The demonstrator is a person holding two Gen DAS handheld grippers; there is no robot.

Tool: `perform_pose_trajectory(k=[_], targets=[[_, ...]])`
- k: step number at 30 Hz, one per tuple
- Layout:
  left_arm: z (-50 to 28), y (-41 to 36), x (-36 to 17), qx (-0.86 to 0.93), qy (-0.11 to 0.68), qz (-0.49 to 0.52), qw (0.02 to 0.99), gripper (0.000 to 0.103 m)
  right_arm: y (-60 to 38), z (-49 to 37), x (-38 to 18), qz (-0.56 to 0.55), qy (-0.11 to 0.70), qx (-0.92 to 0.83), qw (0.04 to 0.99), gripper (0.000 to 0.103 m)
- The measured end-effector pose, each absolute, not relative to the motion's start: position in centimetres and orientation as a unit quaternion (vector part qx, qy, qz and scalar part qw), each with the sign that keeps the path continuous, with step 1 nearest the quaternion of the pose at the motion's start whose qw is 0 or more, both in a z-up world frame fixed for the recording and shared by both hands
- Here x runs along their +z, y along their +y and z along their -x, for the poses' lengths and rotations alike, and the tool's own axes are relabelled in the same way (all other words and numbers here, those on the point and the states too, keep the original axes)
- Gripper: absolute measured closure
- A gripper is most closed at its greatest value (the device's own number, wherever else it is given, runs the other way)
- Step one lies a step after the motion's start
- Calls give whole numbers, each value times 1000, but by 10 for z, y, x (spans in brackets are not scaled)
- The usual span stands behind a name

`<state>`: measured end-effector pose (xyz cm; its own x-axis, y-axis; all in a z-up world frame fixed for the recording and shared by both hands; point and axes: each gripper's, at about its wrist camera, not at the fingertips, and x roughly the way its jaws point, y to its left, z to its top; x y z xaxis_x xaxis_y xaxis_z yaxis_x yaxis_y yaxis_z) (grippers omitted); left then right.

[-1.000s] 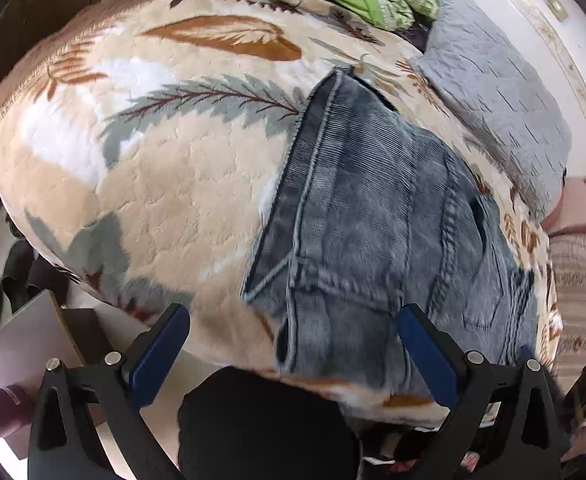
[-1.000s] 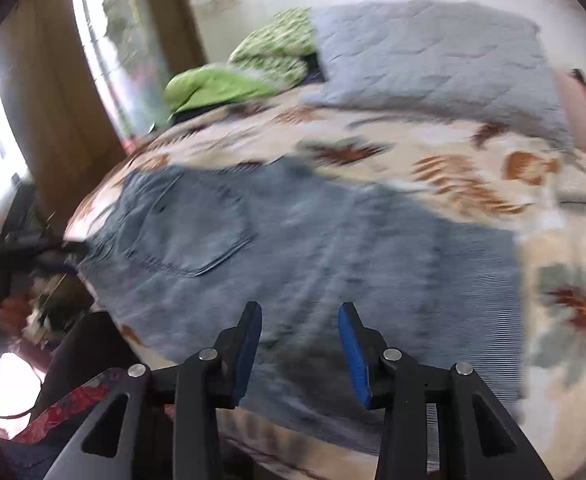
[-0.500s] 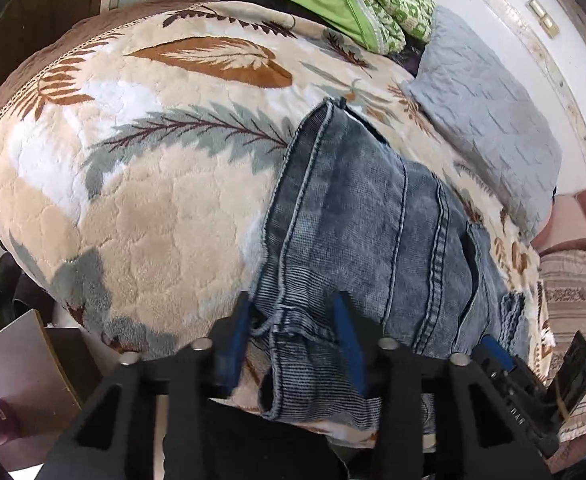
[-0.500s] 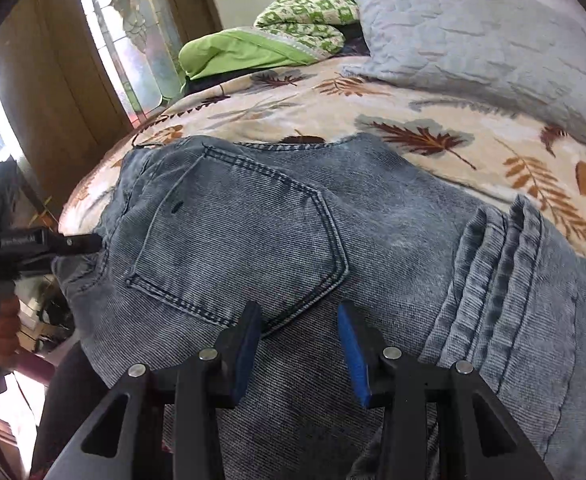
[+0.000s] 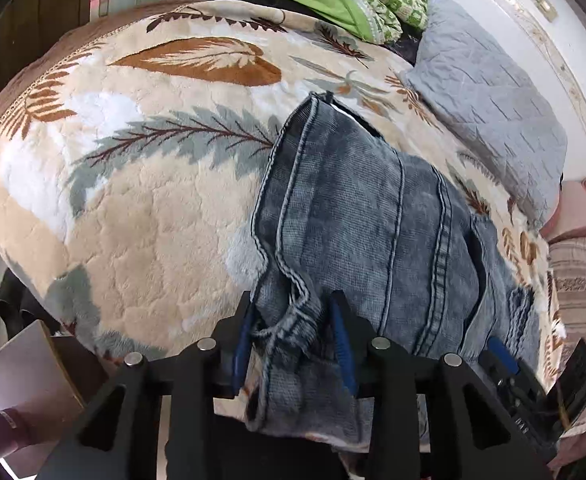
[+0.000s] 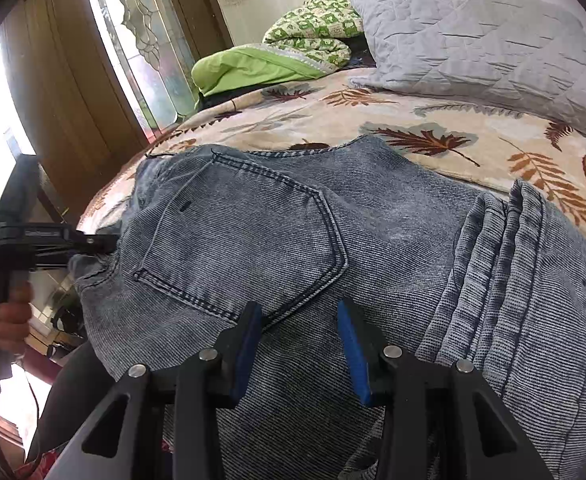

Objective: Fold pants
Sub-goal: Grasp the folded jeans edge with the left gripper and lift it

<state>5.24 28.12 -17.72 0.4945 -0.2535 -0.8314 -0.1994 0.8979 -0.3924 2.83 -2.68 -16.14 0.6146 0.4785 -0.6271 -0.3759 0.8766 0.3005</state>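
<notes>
Denim waistband corner now pinched in the left tongs (image 5: 293,340), which stood wide apart above it a second ago.

Faded blue jeans (image 5: 373,216) lie on the leaf-print blanket (image 5: 141,216) at the bed's near edge; bunched cloth fills the gap between the left tongs' blue pads (image 5: 239,344), clenched on it. Right tongs (image 6: 299,344) have come in closer over the seat, the view sharp where it was blurred; their part-spread pads sit just below the back pocket (image 6: 245,236), and whether they grip cloth I cannot tell.
</notes>
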Motion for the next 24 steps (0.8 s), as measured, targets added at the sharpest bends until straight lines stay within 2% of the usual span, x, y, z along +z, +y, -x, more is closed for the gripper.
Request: perform_pose_trajectory(k=[4,9,24], targets=[[-53,270,-167,2,489,206,848,80,-27,-26,-162,-68,364,241,897,59],[-42,259,-150,15,468,169,867,83,-29,-26,-161,-72,364,245,896,59],[-3,153,-20,-101,363,47,925,83,-59,-22,-137,-70,380,227,894,60]])
